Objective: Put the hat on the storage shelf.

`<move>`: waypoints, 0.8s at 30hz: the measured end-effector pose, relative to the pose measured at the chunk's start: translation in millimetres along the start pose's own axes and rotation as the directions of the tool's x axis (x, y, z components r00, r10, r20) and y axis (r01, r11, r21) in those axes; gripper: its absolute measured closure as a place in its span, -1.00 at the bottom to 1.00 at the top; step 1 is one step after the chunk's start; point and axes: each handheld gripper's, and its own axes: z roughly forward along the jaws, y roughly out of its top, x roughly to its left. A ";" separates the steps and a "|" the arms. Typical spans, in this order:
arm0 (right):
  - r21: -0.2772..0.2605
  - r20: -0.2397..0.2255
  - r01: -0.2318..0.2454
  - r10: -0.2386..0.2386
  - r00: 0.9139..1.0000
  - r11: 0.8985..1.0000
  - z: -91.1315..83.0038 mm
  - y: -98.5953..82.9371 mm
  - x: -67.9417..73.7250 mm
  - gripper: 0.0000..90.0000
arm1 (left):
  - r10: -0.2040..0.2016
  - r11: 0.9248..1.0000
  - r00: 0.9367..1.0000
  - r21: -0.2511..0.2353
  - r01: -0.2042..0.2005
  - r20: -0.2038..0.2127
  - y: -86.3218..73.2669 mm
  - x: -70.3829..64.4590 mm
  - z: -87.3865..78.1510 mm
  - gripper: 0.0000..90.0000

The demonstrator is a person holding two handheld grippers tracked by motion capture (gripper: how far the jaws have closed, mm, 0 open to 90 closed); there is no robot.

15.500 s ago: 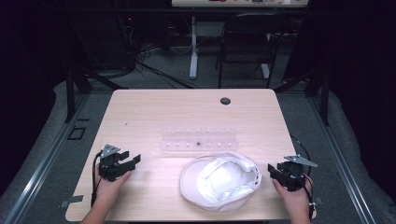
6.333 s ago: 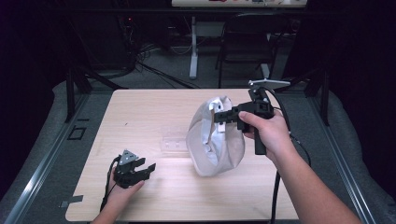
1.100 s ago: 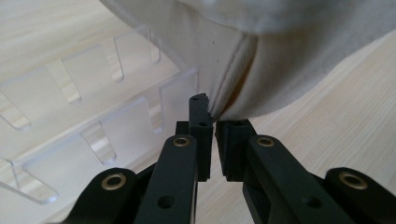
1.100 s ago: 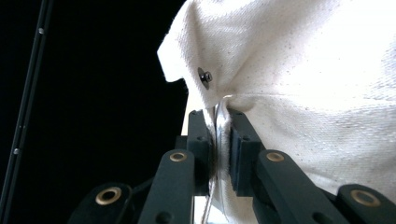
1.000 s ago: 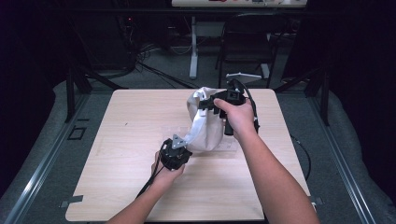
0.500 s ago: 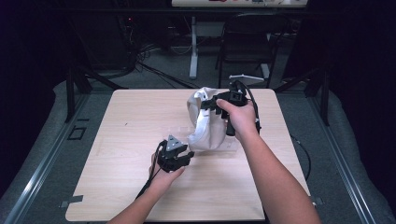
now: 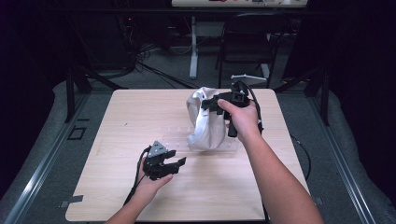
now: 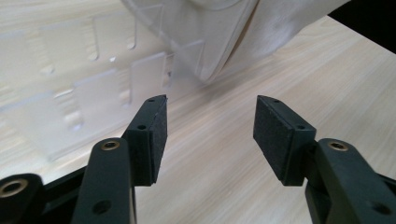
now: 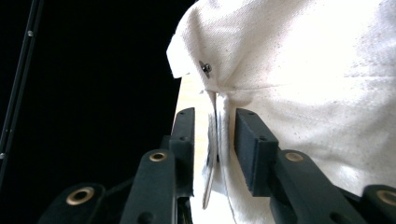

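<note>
White cap (image 7: 205, 123) hanging, edge pinched by right gripper (image 7: 208, 103), left gripper (image 7: 175, 163) spread.

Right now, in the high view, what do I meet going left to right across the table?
Left gripper, jaws open, low over the table → white cap, held up with its lower edge at the clear plastic rack → right gripper, gripping the cap's top edge → the person's right hand.

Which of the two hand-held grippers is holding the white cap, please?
The right hand-held gripper, raised above the table's far side, pinches the white cap. The left hand-held gripper sits open and empty nearer the person.
</note>
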 end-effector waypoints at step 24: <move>-0.099 0.024 0.128 -0.126 0.992 0.987 -47.8 -28.0 -18.7 0.25 | -0.054 0.999 0.996 -0.010 0.053 -0.072 -7.1 31.5 -16.1 0.23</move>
